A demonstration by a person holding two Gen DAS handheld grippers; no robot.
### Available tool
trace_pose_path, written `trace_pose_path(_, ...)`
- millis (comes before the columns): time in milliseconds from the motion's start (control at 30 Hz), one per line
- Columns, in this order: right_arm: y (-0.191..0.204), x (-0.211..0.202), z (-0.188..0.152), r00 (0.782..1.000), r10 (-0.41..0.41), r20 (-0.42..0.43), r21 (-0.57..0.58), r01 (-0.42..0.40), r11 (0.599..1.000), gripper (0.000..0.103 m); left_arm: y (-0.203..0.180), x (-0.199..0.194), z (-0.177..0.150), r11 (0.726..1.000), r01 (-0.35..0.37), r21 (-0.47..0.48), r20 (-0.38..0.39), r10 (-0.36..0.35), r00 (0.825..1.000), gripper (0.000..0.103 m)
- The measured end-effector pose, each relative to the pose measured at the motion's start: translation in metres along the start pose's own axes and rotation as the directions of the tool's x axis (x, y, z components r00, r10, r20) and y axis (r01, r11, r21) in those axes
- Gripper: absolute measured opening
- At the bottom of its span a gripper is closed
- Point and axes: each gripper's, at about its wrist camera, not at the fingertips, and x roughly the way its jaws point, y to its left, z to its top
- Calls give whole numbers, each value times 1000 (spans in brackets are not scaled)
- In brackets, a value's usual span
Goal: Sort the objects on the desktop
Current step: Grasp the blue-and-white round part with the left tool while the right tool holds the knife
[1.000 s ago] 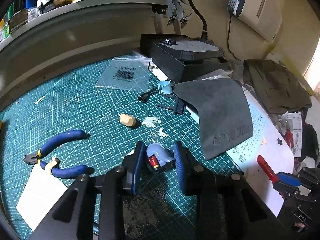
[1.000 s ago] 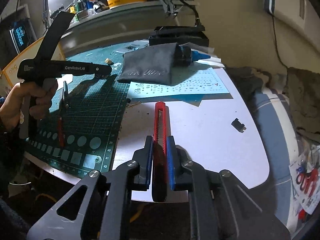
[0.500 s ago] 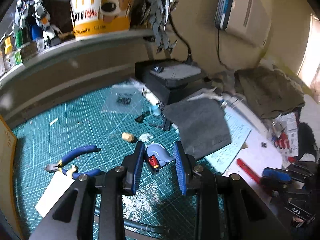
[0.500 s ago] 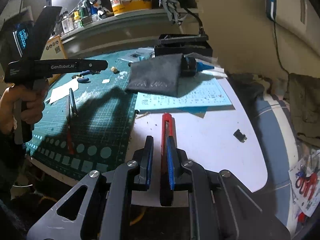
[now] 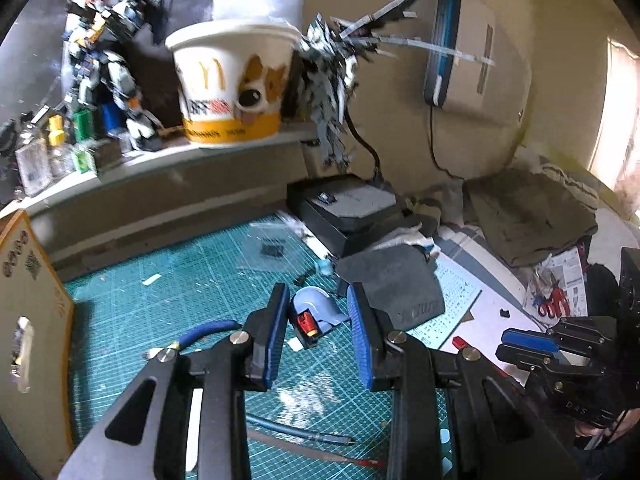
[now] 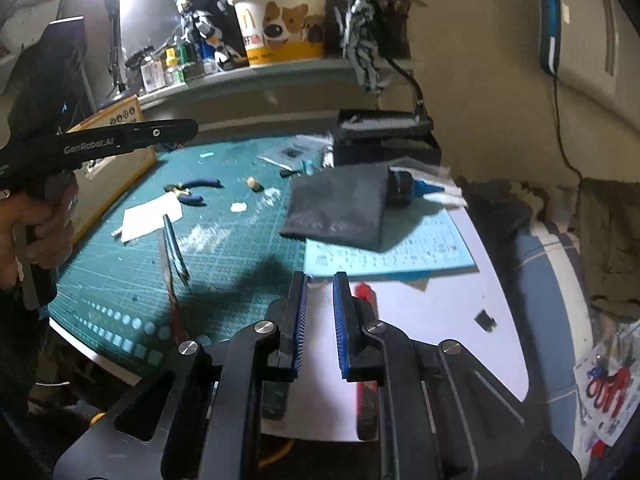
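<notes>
The right gripper [image 6: 320, 278] has its jaws drawn almost together with nothing between them. The red utility knife [image 6: 365, 294], which showed in the gap a second ago, now lies on the white surface [image 6: 432, 320] just right of the right-hand finger and partly behind it. The left gripper [image 5: 318, 290] is still clamped on the small blue model part [image 5: 316, 312] with its red insert, now carried clear above the green cutting mat [image 5: 168, 304] rather than low over it. The blue-handled pliers [image 5: 208, 326], fully in view earlier, are half hidden behind the left finger. Beyond lie the grey cloth [image 5: 396, 280] and the black box [image 5: 344, 208]. The paper cup [image 5: 232, 88] on the shelf [image 5: 160, 156], earlier cut off at the top edge, now shows whole.
</notes>
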Motion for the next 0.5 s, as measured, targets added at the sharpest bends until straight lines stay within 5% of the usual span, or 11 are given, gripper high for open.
trace_pose_path(500,70,-4,79,983,118,142,-116,-102,988,12,49,-93,18,990,-137,-34,161,140,977,30)
